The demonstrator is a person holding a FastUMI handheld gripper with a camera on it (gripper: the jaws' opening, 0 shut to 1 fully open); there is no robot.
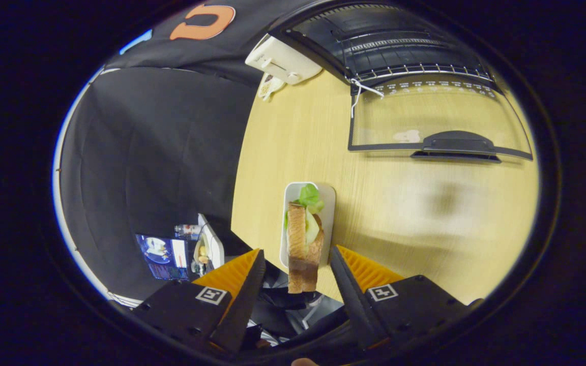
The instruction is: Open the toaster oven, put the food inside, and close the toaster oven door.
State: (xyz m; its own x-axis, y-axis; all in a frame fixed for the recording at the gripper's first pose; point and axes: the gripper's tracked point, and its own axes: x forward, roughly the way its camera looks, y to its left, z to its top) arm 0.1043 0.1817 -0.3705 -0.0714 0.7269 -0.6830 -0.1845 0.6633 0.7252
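Observation:
A sandwich [303, 239] of toasted bread and green lettuce lies on a small white plate [329, 203] at the edge of the wooden table [425, 223]. My gripper [297, 254] is open, one finger on each side of the sandwich's near end; the right finger is very close to it, the left one stands apart. Beyond the plate stands the black toaster oven [394, 46] with its wire rack showing. Its glass door [425, 117] hangs fully open, flat toward me, and the dark handle [458, 145] is at its near edge.
A white pop-up toaster [283, 61] stands on the table left of the oven, with a small printed item [271, 86] beside it. Off the table's edge, a lit screen [163, 256] and other gear sit low beside the left finger.

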